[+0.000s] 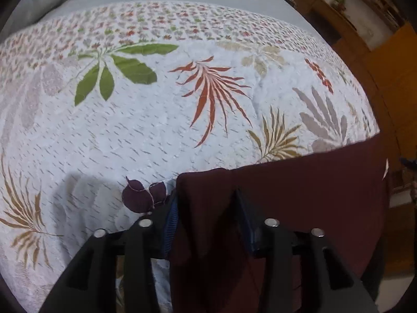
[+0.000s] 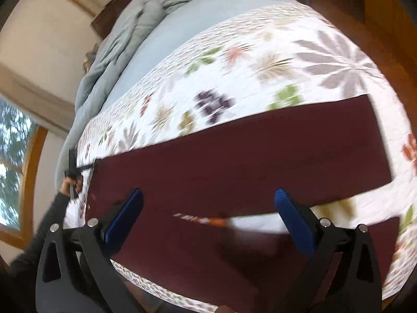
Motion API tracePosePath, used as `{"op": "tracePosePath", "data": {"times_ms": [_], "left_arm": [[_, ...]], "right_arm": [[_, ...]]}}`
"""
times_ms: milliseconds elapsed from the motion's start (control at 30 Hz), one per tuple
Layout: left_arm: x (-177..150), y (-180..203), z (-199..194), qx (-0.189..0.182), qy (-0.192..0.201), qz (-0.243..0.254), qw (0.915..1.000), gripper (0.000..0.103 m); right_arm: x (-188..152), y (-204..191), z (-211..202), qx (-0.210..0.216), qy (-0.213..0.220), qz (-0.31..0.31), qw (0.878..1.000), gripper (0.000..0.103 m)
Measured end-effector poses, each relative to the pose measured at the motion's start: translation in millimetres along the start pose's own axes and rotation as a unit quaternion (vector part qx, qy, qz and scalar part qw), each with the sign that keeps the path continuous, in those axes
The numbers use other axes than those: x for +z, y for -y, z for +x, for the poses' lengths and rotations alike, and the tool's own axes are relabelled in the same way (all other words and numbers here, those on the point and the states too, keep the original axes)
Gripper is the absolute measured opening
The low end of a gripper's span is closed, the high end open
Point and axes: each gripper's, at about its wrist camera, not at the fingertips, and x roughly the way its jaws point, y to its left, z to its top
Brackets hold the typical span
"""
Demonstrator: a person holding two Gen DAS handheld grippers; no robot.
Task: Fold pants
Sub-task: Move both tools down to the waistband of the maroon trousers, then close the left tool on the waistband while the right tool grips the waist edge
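The dark maroon pants point(image 2: 234, 154) lie spread flat across a white quilt with leaf prints point(image 1: 130, 130) on a bed. My left gripper point(image 1: 207, 195) is shut on a bunched corner of the pants point(image 1: 312, 177), the cloth draped between its blue pads. In the right wrist view the left gripper point(image 2: 74, 169) shows far left at the pants' end, held by a hand. My right gripper point(image 2: 208, 195) is open and empty, hovering above the near part of the pants; that view is motion-blurred.
A rumpled grey blanket point(image 2: 122, 34) and a pale blue sheet point(image 2: 169, 41) lie at the head of the bed. Wooden floor and furniture point(image 1: 365, 39) stand beyond the bed's right side. A window point(image 2: 13, 156) is at the left.
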Motion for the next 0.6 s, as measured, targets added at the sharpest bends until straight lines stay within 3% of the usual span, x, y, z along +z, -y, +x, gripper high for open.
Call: {"op": "tracePosePath", "data": {"times_ms": [33, 133, 233, 367, 400, 467, 533, 600], "left_arm": [[0, 0, 0, -0.017, 0.002, -0.006, 0.9998, 0.072], [-2, 15, 6, 0.003, 0.000, 0.024, 0.9997, 0.083], [-2, 22, 12, 0.022, -0.003, 0.033, 0.9992, 0.086], [2, 22, 12, 0.023, -0.005, 0.013, 0.9996, 0.084], [3, 24, 13, 0.027, -0.006, 0.010, 0.9996, 0.083], [4, 21, 11, 0.044, -0.008, -0.001, 0.9990, 0.068], [3, 14, 5, 0.034, -0.005, -0.019, 0.9992, 0.045], [3, 8, -1, 0.026, -0.002, -0.035, 0.9991, 0.034]], "right_arm": [[13, 21, -8, -0.017, 0.004, 0.013, 1.000, 0.100], [42, 78, -28, -0.049, 0.022, 0.050, 0.997, 0.100], [63, 134, -31, -0.061, 0.022, 0.092, 0.994, 0.100], [79, 170, -8, -0.048, 0.004, 0.102, 0.994, 0.100], [84, 172, 4, -0.044, -0.007, 0.091, 0.995, 0.100], [89, 172, 22, -0.046, -0.026, 0.075, 0.996, 0.100], [95, 173, 37, -0.051, -0.042, 0.066, 0.996, 0.101], [98, 170, 47, -0.055, -0.053, 0.050, 0.996, 0.101]]}}
